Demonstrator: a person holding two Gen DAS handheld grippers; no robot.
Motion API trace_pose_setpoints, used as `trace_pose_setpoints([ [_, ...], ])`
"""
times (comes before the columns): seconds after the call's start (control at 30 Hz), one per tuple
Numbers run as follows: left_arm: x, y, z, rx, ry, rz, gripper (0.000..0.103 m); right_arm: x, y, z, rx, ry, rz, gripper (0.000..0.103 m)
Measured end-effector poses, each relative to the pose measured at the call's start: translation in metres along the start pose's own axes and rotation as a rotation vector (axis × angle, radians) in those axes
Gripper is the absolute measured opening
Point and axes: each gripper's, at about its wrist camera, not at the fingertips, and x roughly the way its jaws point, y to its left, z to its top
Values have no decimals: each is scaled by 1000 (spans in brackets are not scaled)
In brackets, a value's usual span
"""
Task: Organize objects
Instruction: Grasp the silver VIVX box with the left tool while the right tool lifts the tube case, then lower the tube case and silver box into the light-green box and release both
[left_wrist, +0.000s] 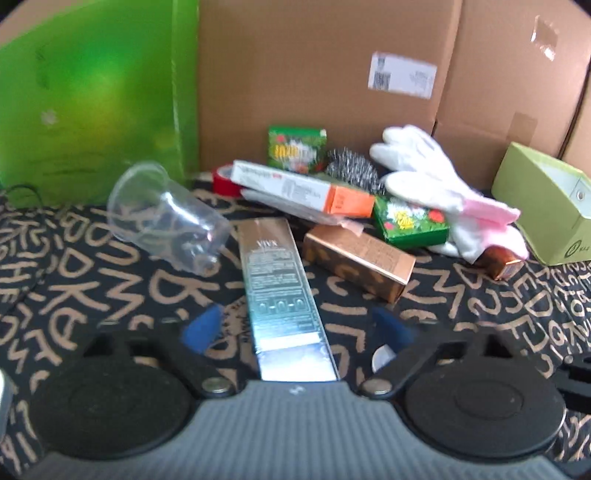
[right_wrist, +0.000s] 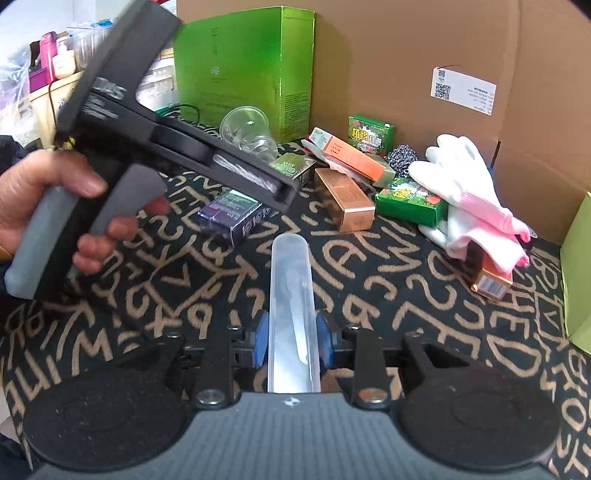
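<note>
**Long box lined up, tube already in hand**

My left hand-held gripper (left_wrist: 295, 328) hangs with its blue fingers (left_wrist: 201, 328) spread wide on either side of the long silvery-teal cardboard box (left_wrist: 280, 291), which lies flat on the black, tan-lettered tabletop cloth (left_wrist: 74, 280) and runs straight down the gap, touching neither finger as far as I can tell. I judge this as the approach to a pick: next I need to settle lower and close squarely across the box's narrow width, keeping clear of the toppled clear plastic cup (left_wrist: 166, 218) just beside it. My right hand-held gripper (right_wrist: 291, 341) is clamped on a translucent plastic tube (right_wrist: 291, 295), carried above the cloth.
</note>
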Motion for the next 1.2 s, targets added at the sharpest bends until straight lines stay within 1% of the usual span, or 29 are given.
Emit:
trace_pose_setpoints([
  [0.03,4,2,0,-12,2,5,62,1,0,0,5,-1,-2,31],
  [0.07,5,3,-1,-8,-14,17,61,2,-1,0,16,-5,-2,31],
  [0.17,5,3,-1,-16,-15,26,60,2,-1,-1,40,-18,-5,31],
  [0.2,2,3,-2,-5,-13,27,44,0,-1,-3,45,-20,-7,31],
  [0.23,-1,2,-4,1,-11,27,41,-2,-3,-4,55,-21,-4,31],
  [0.3,-10,6,-8,-28,6,-14,38,-9,-7,-7,88,-25,6,31],
  [0.37,-23,7,-13,-56,12,-69,38,-19,-12,-12,113,-39,2,31],
  [0.47,-46,-2,-15,-52,-16,-122,38,-35,-23,-15,147,-72,-15,31],
  [0.53,-60,-15,-11,-37,-38,-161,38,-48,-34,-15,173,-102,-28,31],
  [0.7,-88,-66,22,39,-129,-268,38,-89,-67,-6,211,-206,-104,31],
  [0.77,-93,-93,39,73,-159,-318,38,-107,-85,-1,225,-252,-154,31],
  [0.87,-94,-139,64,129,-199,-364,38,-131,-112,6,244,-304,-234,31],
  [0.93,-90,-169,81,149,-213,-391,38,-145,-132,9,252,-328,-291,31],
  [1.07,-71,-223,113,153,-216,-442,38,-165,-179,14,286,-363,-408,31],
  [1.2,-36,-274,137,144,-197,-465,38,-172,-232,13,338,-379,-531,31],
])
